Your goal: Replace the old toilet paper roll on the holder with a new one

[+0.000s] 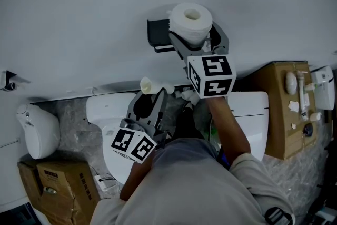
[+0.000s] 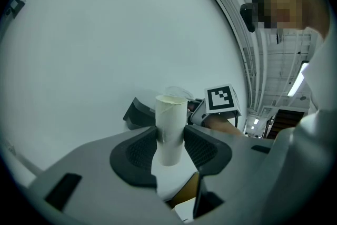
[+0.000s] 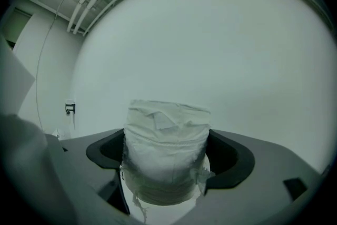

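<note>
My right gripper (image 1: 194, 34) is shut on a full white toilet paper roll (image 1: 190, 21), held against the wall beside the black holder (image 1: 158, 35). In the right gripper view the new roll (image 3: 166, 153) fills the space between both pads and hides the holder. Lower down, my left gripper (image 1: 154, 93) is shut on the empty cardboard tube (image 1: 151, 85) above the toilet. In the left gripper view the empty tube (image 2: 170, 129) stands upright between the pads, with the holder (image 2: 138, 113) and the right gripper's marker cube (image 2: 221, 99) behind it.
A white toilet (image 1: 105, 108) with its tank (image 1: 251, 108) sits below the holder. A brown cardboard stand (image 1: 281, 113) with small items is at the right, a cardboard box (image 1: 63, 179) at the lower left, and a white bin (image 1: 37, 129) at the left wall.
</note>
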### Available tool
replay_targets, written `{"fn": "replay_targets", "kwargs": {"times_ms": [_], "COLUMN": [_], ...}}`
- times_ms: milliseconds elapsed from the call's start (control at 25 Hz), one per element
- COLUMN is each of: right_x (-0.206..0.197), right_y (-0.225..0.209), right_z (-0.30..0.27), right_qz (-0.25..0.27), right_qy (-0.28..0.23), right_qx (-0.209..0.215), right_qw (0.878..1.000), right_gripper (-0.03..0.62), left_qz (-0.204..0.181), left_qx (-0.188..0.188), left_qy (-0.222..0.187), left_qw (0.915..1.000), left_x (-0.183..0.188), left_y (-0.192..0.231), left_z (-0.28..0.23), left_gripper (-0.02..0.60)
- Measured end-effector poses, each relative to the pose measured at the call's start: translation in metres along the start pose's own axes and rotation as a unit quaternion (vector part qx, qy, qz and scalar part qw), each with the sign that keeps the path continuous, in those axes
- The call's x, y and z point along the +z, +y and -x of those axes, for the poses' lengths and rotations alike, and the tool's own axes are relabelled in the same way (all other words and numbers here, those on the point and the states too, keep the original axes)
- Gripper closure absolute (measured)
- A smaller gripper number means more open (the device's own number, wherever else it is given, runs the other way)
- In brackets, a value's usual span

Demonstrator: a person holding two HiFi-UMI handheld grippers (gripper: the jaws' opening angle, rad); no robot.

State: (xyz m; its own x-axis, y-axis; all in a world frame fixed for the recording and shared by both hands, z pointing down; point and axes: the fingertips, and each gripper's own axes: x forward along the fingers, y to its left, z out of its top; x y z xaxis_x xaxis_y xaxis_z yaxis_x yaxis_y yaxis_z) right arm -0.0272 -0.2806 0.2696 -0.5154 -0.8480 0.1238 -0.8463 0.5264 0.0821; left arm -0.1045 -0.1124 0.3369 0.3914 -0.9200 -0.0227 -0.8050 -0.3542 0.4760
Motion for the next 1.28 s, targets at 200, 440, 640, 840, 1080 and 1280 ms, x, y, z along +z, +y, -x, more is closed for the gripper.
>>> {"fn": "replay_targets", "kwargs": {"times_ms": [200,440,640,840,1080,1280], "right_x": [0.001,0.005,0.01,0.013,0.006,-0.007], "right_y": [-0.006,-0.015,-0.025,-0.04,-0.063,-0.081], "right_z": [0.01,0.019,0.025,0.033,0.041,0.044], "right_qz": [-0.014,-0.036,-0.049,-0.073,-0.113,-0.184], "right_qy": [-0.005,-0.014,-0.022,-0.038,-0.047,-0.058], "right_qx": [0.002,-0.006,-0.02,-0.041,-0.055,-0.06], "right_qw": [1.0,0.999,0.998,0.996,0.991,0.979], "right_gripper": [0.132,0.132,0.132,0.132,0.132,0.132], "left_qz": [0.011,0.011,0.012,0.031,0.037,0.038], "left_qx": [-0.014,-0.03,-0.046,-0.062,-0.072,-0.075], "left_qy": [-0.001,0.005,0.01,0.012,0.019,0.027], "left_qw": [0.9998,0.9995,0.9988,0.9976,0.9965,0.996], "left_x": [0.001,0.002,0.002,0.005,0.001,-0.002], "left_y": [-0.009,-0.012,-0.015,-0.016,-0.021,-0.023], "left_z": [-0.003,-0.008,-0.011,-0.014,-0.02,-0.024], "left_gripper": [0.426,0.426,0.426,0.426,0.426,0.426]}}
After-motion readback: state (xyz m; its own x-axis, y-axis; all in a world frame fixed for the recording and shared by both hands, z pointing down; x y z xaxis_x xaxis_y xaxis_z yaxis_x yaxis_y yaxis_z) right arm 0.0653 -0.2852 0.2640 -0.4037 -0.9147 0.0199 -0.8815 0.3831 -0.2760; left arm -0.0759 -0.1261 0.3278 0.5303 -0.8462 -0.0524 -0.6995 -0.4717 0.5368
